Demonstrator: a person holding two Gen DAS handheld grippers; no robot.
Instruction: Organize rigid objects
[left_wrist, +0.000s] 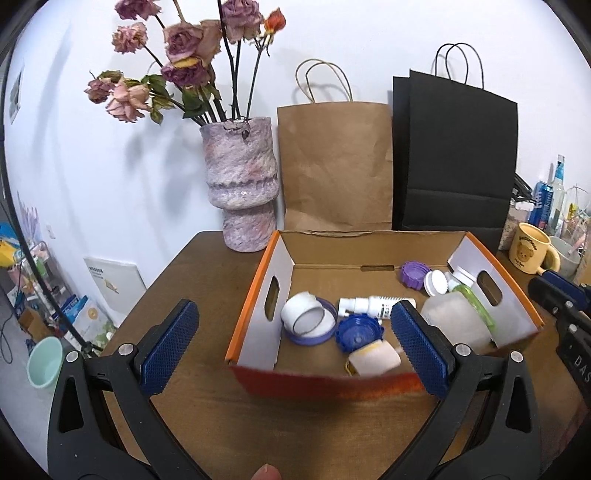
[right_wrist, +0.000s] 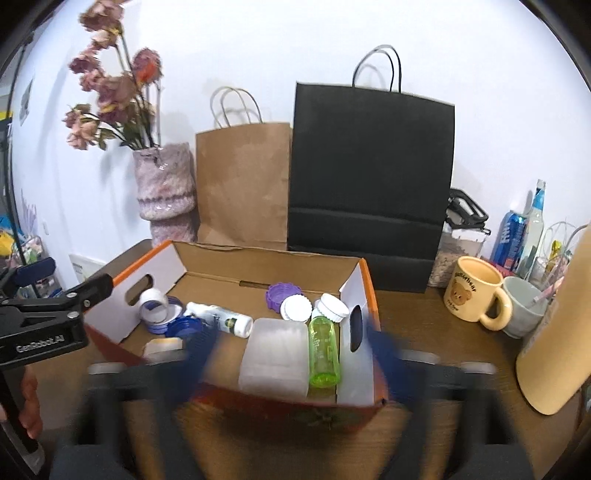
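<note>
Inside, orange-edged cardboard box (left_wrist: 255, 314) holds lime-green translucent plastic bottle (right_wrist: 324, 350), frosted white tub (right_wrist: 275, 358), purple ridged cap (right_wrist: 279, 293), on brown wooden table (left_wrist: 207, 266), left gripper (left_wrist: 295, 347) and blurred right gripper (right_wrist: 295, 363) both spread empty, white wall behind.

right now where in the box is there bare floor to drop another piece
Bare cardboard runs along the back wall of the box, left of the purple lid and behind the spray bottle. The front and right are crowded: frosted container, green bottle, caps.
</note>
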